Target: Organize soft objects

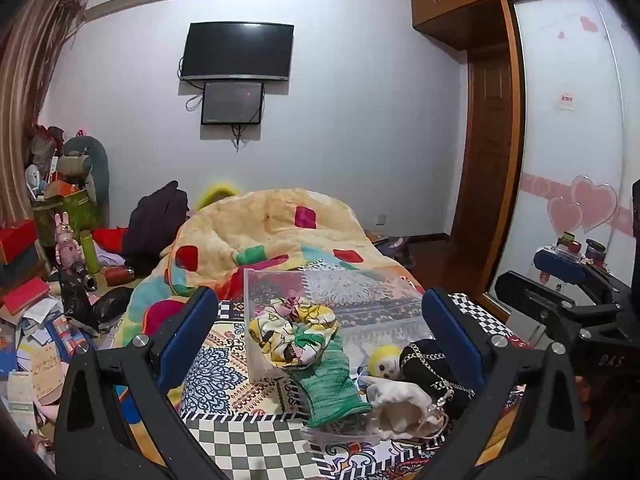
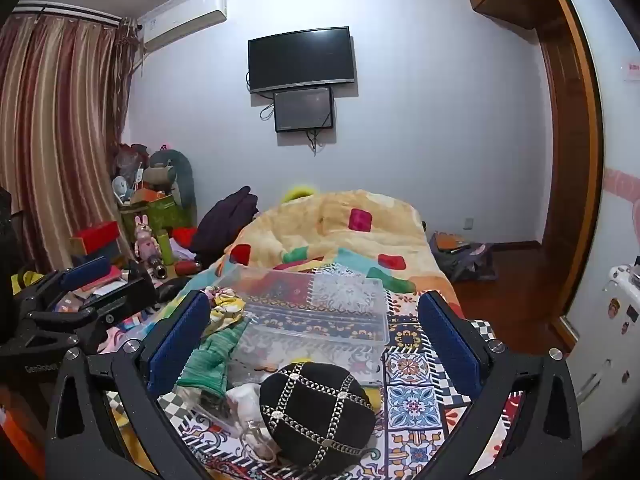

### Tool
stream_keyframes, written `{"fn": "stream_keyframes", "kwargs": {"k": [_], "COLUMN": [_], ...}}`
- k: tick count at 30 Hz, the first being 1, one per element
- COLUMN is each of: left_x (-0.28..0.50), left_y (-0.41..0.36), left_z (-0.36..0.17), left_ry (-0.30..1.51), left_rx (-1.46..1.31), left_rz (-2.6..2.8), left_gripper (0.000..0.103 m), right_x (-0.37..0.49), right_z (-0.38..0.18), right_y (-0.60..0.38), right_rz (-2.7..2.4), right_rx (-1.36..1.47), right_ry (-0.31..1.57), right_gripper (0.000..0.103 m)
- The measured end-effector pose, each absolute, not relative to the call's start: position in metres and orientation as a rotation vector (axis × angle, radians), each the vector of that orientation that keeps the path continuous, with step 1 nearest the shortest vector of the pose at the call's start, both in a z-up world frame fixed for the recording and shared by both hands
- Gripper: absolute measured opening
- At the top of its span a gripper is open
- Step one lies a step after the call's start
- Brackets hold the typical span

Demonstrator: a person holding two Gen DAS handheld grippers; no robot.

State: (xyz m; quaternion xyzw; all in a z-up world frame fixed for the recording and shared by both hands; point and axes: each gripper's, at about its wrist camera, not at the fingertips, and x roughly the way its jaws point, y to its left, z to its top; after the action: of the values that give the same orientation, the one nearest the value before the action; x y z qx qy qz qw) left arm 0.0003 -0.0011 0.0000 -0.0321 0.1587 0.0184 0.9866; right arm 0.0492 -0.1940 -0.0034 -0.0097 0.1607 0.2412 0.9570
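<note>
Both claws spread wide, nothing between the pads: left gripper framing the pile in the left wrist view, right gripper framing it in the right wrist view. Soft items heaped on the patterned tile-print bedspread at the near end of the clear rectangular plastic bin. Yellow, white and green printed fabric scrunchie draped over the bin's near wall, at 12 o'clock from the green knitted sleeve-like piece. Small yellow-headed plush doll at 3 o'clock of the green knit; white drawstring cloth pouch at 5 o'clock; round black quilted cushion-like bag with metal chain trim at 6 o'clock in the right wrist view, nearest that claw. Judged step: pick one soft item and place it inside the bin. Suggested method: approach the black bag with the right claw from above, pads straddling its widest soft part rather than the chain; close slowly until the fabric compresses, then lift straight up to avoid dragging the pouch or its cord. Keep the left claw clear at 9 o'clock, or use it to steady the bin wall. Risk: chain snagging neighbouring items; light bin sliding on the bedspread.
</note>
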Motion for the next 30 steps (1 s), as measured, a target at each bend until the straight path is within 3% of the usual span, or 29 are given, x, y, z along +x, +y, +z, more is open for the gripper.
{"fn": "stream_keyframes", "kwargs": {"k": [30], "left_x": [-0.008], "left_y": [-0.004], "left_z": [0.003], "left_ry": [0.283], "left_rx": [-0.064], "left_rz": [0.027], "left_gripper": [0.103], "right_x": [0.043], "right_z": [-0.006], "right_y": [-0.193], "right_rz": [0.509], "right_rx": [-0.018], "right_ry": [0.301], "right_gripper": [0.103]}}
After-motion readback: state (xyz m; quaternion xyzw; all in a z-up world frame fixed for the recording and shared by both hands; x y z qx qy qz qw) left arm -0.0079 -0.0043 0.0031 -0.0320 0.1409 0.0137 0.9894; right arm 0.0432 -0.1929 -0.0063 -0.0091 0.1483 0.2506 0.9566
